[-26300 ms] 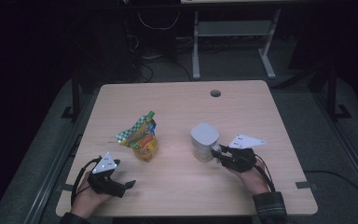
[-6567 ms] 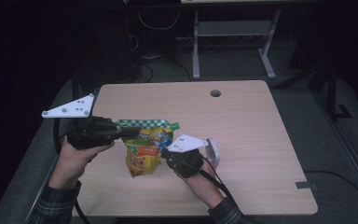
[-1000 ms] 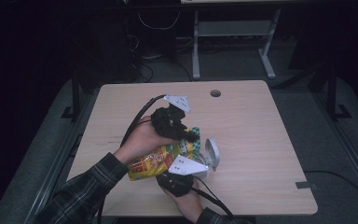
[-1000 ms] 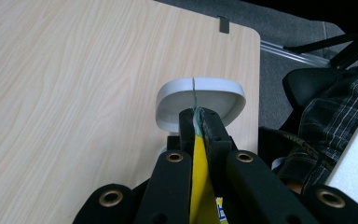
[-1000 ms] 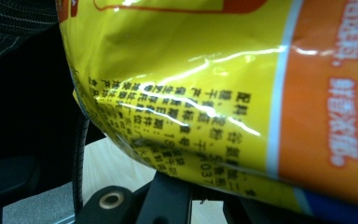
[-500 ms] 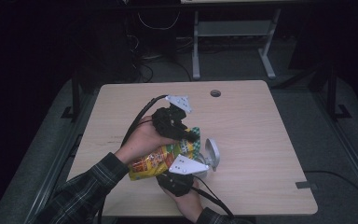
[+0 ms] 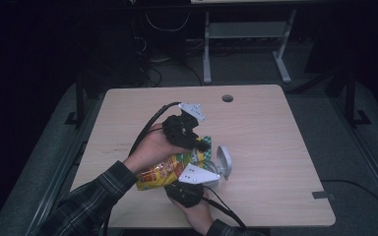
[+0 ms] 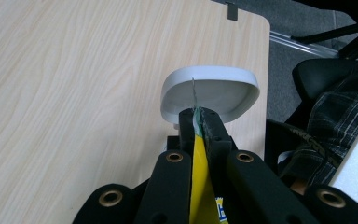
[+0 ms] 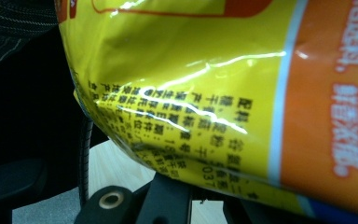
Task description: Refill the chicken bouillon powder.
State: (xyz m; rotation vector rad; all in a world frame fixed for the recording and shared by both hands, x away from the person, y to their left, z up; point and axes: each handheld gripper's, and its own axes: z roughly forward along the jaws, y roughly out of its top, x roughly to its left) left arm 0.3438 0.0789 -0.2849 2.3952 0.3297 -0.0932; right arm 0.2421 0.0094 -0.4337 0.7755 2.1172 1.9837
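A yellow and orange snack bag (image 7: 160, 171) lies tipped over the table (image 7: 275, 137), its green-checked top edge toward a white bowl (image 7: 223, 162). My left gripper (image 7: 201, 145) is shut on that top edge; in the left gripper view its jaws (image 8: 198, 116) pinch the yellow film (image 8: 198, 186) right in front of the tilted bowl (image 8: 209, 91). My right gripper (image 7: 212, 181) sits below the bag and seems shut on the bowl, which stands on its rim. In the right gripper view the bag (image 9: 205, 70) hides the jaw tips.
A plaid sleeve (image 7: 93, 201) comes in from the lower left. A cable hole (image 7: 227, 98) sits near the table's far edge, with a metal desk frame (image 7: 246, 34) on the dark floor behind. Bare wood (image 8: 74, 70) lies on both sides.
Long ago the bag lay alone mid-table. Seconds ago the left gripper held it upright at the left. It now leans toward the tilted bowl. The last second shows no movement.
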